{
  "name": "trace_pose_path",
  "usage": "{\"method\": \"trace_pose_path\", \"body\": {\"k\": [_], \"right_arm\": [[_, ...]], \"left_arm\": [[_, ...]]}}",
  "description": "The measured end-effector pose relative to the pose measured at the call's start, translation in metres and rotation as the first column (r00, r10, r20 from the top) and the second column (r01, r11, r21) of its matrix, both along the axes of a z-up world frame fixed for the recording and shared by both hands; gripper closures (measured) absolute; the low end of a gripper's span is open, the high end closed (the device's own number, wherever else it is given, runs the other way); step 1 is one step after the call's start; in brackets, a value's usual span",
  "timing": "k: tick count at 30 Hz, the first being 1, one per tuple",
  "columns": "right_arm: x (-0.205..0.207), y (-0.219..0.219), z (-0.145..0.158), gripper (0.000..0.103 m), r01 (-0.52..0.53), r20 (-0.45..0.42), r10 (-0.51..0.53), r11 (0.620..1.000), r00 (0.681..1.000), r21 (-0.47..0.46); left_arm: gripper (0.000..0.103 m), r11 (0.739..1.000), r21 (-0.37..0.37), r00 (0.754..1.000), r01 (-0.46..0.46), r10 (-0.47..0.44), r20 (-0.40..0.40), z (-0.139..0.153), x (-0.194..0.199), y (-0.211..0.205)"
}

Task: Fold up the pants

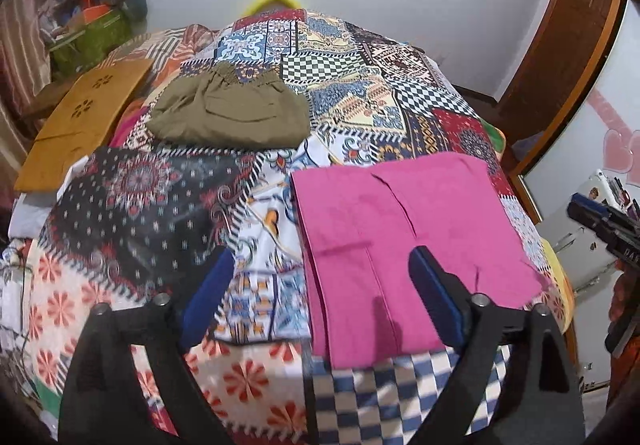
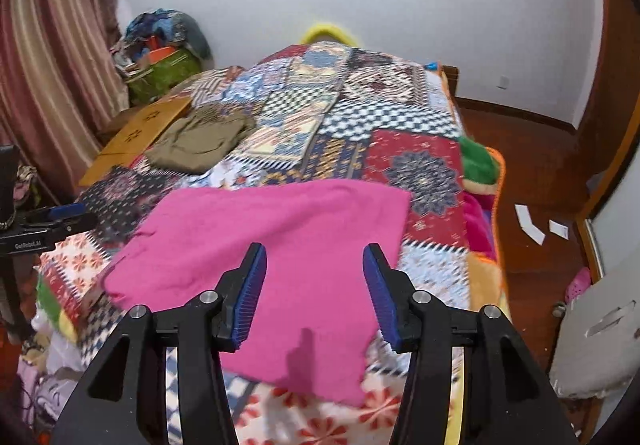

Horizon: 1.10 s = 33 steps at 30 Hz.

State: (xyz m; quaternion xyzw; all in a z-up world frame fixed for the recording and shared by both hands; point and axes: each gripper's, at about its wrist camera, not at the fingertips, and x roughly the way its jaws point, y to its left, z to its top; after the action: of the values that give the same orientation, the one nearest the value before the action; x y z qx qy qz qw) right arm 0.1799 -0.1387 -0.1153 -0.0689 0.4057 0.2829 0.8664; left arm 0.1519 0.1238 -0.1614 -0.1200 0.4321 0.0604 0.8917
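Jaws empty, both grippers; pink pants (image 1: 400,229) folded, near edge hidden.

The pink pants (image 2: 260,241) are matt, smooth woven cloth. The olive shorts (image 1: 230,113) look like a coarser matt cloth. The bedspread (image 1: 360,85) is printed patchwork cloth. Each tool, left (image 1: 322,285) and right (image 2: 315,293), is matt black plastic with ribbed blue pads (image 2: 250,297) and shiny metal pins. The floor (image 2: 520,149) is glossy wood.

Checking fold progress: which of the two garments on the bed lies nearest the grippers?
The pink pants, folded flat just beyond both grippers; the olive garment lies farther back.
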Motion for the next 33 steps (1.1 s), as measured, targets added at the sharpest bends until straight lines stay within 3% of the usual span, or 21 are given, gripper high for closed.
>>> {"method": "trace_pose_path", "body": {"k": [4, 8, 11, 22, 27, 33], "right_arm": [[-0.013, 0.018, -0.027, 0.056, -0.056, -0.052, 0.053, 0.997, 0.997, -0.044], [-0.019, 0.030, -0.061, 0.056, -0.085, -0.111, 0.072, 0.990, 0.991, -0.115], [-0.023, 0.030, -0.079, 0.056, -0.094, -0.128, 0.077, 0.987, 0.989, -0.134], [-0.027, 0.020, -0.082, 0.051, -0.071, -0.157, 0.058, 0.994, 0.986, -0.080], [-0.029, 0.021, -0.082, 0.051, -0.072, -0.145, 0.060, 0.994, 0.988, -0.079], [-0.029, 0.020, -0.083, 0.050, -0.075, -0.142, 0.063, 0.994, 0.988, -0.075]], "left_arm": [[0.009, 1.000, -0.026, 1.000, 0.002, -0.002, -0.019, -0.008, -0.017, -0.007], [0.009, 0.993, -0.114, 0.996, -0.018, 0.008, -0.086, -0.029, -0.027, -0.011], [0.009, 0.991, -0.136, 0.994, -0.022, 0.007, -0.112, -0.039, -0.033, -0.017], [0.009, 0.959, -0.285, 0.985, 0.012, -0.060, -0.161, -0.066, -0.030, -0.050], [0.004, 0.966, -0.256, 0.986, 0.034, -0.074, -0.148, -0.067, -0.019, -0.061], [0.003, 0.938, -0.345, 0.994, 0.017, -0.053, -0.094, -0.066, -0.009, -0.050]]}}
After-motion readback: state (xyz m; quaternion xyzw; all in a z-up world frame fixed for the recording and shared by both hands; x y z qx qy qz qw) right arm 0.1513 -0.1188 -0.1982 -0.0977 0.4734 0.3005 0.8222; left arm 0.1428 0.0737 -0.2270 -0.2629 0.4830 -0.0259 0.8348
